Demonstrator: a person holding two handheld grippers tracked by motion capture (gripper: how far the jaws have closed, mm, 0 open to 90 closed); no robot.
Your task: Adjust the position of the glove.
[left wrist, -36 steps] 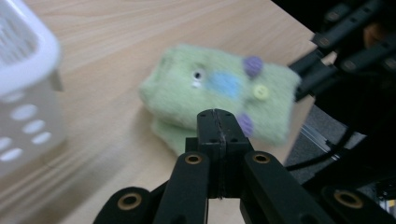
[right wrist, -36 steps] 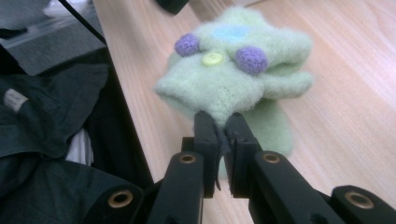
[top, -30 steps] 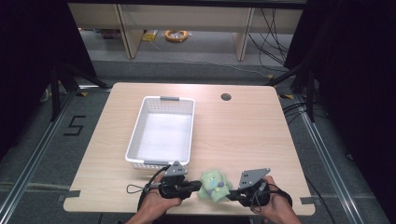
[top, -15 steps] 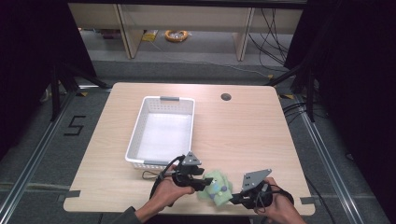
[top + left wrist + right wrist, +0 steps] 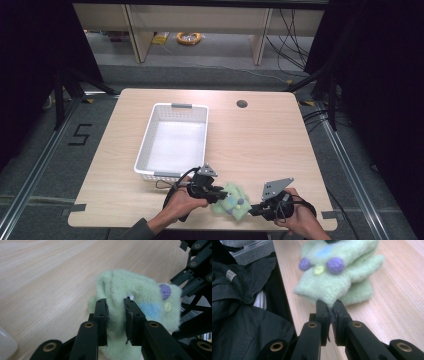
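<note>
Wooden table (image 5: 270, 145) carries a white basket (image 5: 172, 141) left of centre; a fuzzy green sock (image 5: 231, 200) with purple, blue and yellow spots lies at the near edge, just in front of the basket's near right corner. The sock sits between both grippers. Left gripper (image 5: 115, 315) pinches a fold at one end; right gripper (image 5: 330, 311) is clamped on the opposite edge.
</note>
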